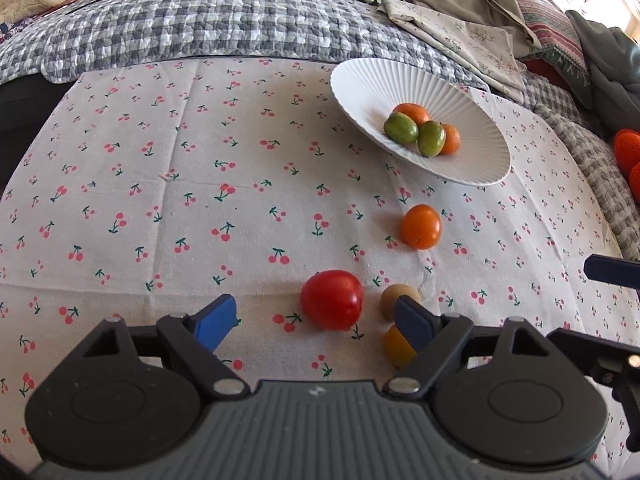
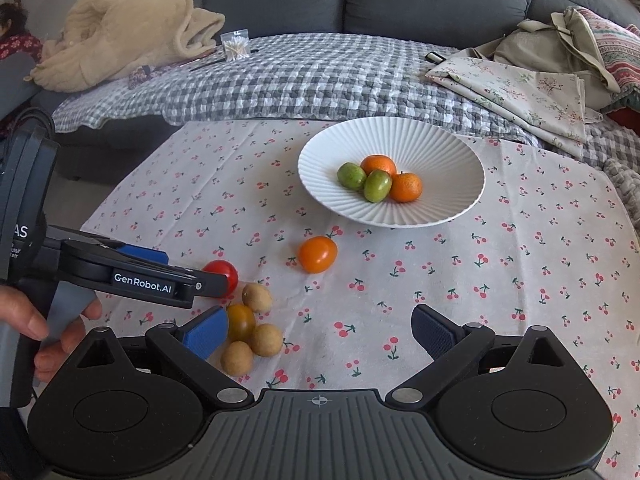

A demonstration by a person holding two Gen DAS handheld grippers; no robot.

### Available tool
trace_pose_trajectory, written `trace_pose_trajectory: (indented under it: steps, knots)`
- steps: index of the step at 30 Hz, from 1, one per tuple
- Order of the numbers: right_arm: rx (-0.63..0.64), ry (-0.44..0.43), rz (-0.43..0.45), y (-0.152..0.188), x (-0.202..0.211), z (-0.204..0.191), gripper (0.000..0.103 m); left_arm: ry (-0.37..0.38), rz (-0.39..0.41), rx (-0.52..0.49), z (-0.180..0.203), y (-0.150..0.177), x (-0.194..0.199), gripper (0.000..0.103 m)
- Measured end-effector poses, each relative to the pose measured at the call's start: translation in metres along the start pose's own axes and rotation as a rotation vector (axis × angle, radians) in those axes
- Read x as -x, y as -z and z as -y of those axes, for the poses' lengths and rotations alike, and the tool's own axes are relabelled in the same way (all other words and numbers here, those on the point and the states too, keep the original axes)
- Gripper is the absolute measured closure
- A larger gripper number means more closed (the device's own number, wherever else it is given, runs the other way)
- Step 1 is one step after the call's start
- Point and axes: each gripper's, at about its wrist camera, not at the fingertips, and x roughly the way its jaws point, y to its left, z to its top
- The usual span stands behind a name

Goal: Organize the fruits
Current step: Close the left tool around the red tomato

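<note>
A white ribbed plate point(image 1: 352, 80) point(image 2: 444, 152) holds two green fruits point(image 1: 401, 127) point(image 2: 351, 176) and two tangerines point(image 1: 452, 138) point(image 2: 405, 187). On the cherry-print cloth lie an orange tomato point(image 1: 421, 227) point(image 2: 317, 254), a red tomato point(image 1: 332, 299) point(image 2: 223, 271), a yellow-orange tomato point(image 1: 396, 346) point(image 2: 241, 322) and tan longans point(image 1: 394, 298) point(image 2: 257, 297). My left gripper point(image 1: 318, 316) is open, its fingers either side of the red tomato; it also shows in the right wrist view point(image 2: 188, 276). My right gripper point(image 2: 320, 334) is open and empty above the cloth.
A grey checked quilt point(image 2: 312, 76) covers the sofa behind the table. Folded floral cloths point(image 2: 520, 92) lie at the right, a beige blanket point(image 2: 120, 28) and a box of cotton swabs point(image 2: 236, 46) at the back left. Red objects point(image 1: 628, 152) sit at the far right.
</note>
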Motion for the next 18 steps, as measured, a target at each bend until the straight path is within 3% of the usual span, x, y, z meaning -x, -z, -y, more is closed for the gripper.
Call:
trace_pose_trajectory:
  steps: [6,12,13,18]
  knots:
    - [0.039,-0.022,0.004,0.004,-0.006,-0.009,0.005,0.007,-0.003,-0.002,-0.002,0.000,-0.007,0.035]
    - [0.041,-0.039,-0.002,0.008,-0.017,-0.015,0.005,0.021,-0.009,-0.037,0.001,0.002,-0.014,0.059]
    - [0.050,-0.044,-0.002,0.009,-0.018,-0.017,0.005,0.025,-0.004,-0.041,0.001,0.002,-0.015,0.067]
    - [0.108,-0.064,0.011,0.014,-0.028,-0.032,0.011,0.017,0.000,-0.049,0.002,0.000,-0.014,0.068]
